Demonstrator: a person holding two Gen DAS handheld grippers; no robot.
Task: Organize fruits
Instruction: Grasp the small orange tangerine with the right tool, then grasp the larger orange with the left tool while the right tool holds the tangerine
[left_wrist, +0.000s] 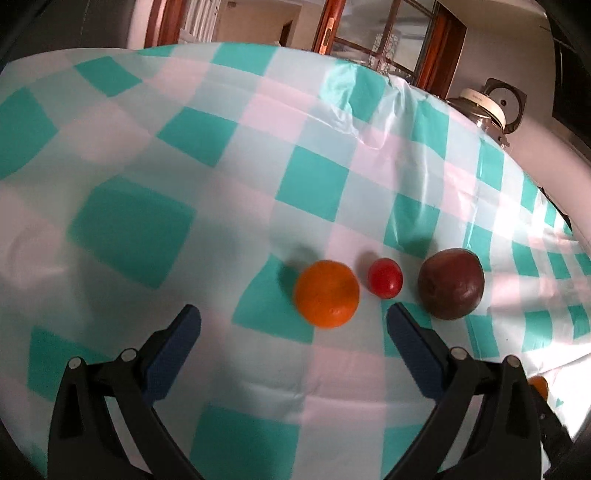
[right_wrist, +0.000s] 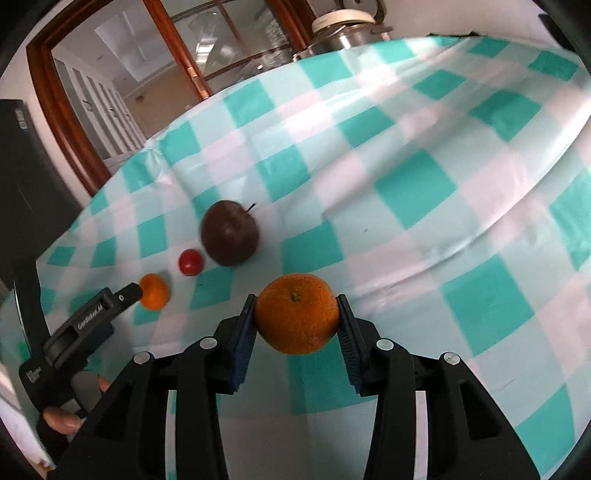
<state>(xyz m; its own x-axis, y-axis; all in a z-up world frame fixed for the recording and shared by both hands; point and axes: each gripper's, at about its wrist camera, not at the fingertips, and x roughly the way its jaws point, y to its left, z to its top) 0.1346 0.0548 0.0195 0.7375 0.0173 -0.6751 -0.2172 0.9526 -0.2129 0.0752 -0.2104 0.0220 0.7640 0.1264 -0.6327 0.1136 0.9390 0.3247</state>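
Right tool (right_wrist: 297, 317) gripping orange (right_wrist: 297, 314), left tool (left_wrist: 293, 325) agape, prob. empty

Left gripper (left_wrist: 293, 321) gapes wide before 3 fruits in a row — orange (left_wrist: 327, 294), tomato (left_wrist: 385, 277), dark fruit (left_wrist: 451, 283)

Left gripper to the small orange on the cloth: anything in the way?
Nothing visible. The left gripper has its jaws open, and the small orange sits just ahead on the checked tablecloth. The cherry tomato and dark fruit lie off to its right.
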